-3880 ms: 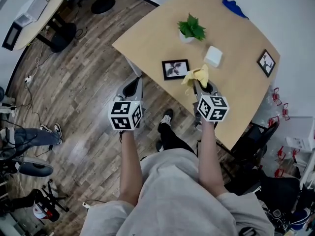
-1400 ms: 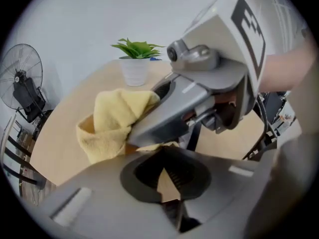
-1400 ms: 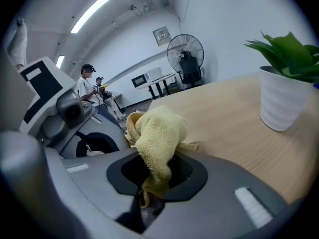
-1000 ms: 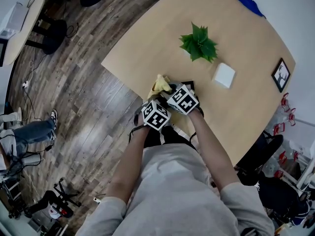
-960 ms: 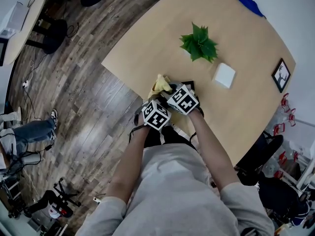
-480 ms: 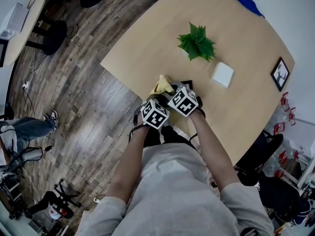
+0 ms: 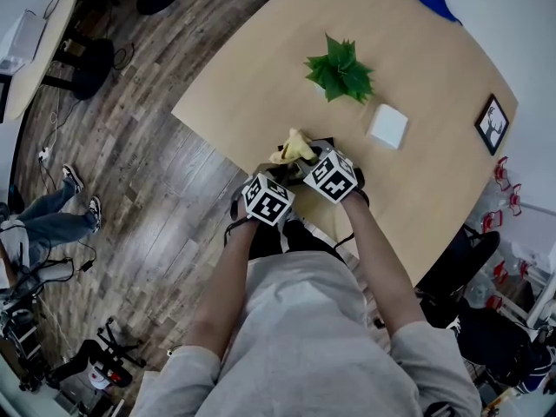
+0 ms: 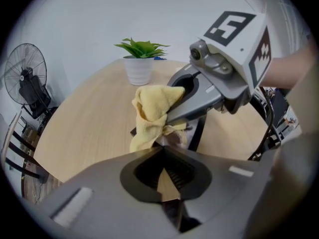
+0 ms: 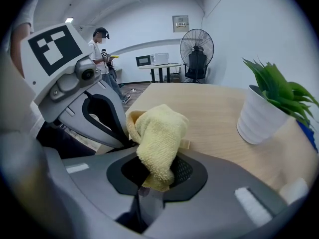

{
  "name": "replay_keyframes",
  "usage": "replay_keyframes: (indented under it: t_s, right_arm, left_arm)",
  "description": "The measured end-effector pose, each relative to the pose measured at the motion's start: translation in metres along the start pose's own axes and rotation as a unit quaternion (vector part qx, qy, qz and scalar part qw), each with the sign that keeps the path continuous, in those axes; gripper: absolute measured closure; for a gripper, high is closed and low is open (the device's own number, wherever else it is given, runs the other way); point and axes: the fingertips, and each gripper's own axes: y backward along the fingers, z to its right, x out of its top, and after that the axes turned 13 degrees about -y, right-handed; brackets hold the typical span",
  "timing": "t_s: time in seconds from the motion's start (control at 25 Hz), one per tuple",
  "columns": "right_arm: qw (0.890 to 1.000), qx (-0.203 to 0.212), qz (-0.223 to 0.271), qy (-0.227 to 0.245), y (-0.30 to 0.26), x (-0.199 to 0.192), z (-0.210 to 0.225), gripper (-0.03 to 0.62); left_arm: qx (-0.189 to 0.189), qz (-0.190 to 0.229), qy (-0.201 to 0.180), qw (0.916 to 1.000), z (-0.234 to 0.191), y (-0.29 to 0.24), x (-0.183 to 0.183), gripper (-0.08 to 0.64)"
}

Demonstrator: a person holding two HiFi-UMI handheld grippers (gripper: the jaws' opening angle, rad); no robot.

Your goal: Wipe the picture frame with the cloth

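Both grippers have drawn together over the picture frame (image 8: 197, 134), which a few seconds ago lay flat and uncovered while the left gripper (image 8: 162, 152) hung out over the floor. The frame now sits near the table's (image 7: 261, 68) front edge, mostly covered. The yellow cloth (image 7: 294, 148) is bunched against its face. The right gripper (image 9: 158, 159) pinches the cloth's lower end, its jaws pressed tight on the fabric. The left gripper's jaws are closed on the frame's near edge. Farther back on the table stand a potted plant (image 7: 339, 66) and a white box (image 7: 387, 125). A second frame (image 7: 492, 123) lies near the far right edge.
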Motion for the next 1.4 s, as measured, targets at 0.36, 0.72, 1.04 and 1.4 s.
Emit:
replay_keyframes:
  t_s: [0.36,0.72,1.04,1.4]
  right_arm:
    - [0.999,-0.021,0.003,-0.023,0.018,-0.014,0.025,0.528]
    - [0.999,-0.038,-0.018,-0.017,0.032,-0.025,0.038,0.528]
    - [0.998,-0.044,-0.023,-0.023,0.045,-0.028,0.044,0.528]
    - [0.996,-0.067,-0.027,-0.043,0.064,-0.045,0.061,0.528]
  left_arm:
    - [0.004,0.01,0.019,0.9998,-0.001,0.001,0.0,0.508]
    - [0.005,0.012,0.027,0.9995,-0.001,0.001,0.0,0.508]
    - [0.008,0.012,0.03,0.9994,-0.002,0.003,0.0,0.508]
    - [0.004,0.018,0.041,0.999,-0.002,0.003,-0.001,0.508]
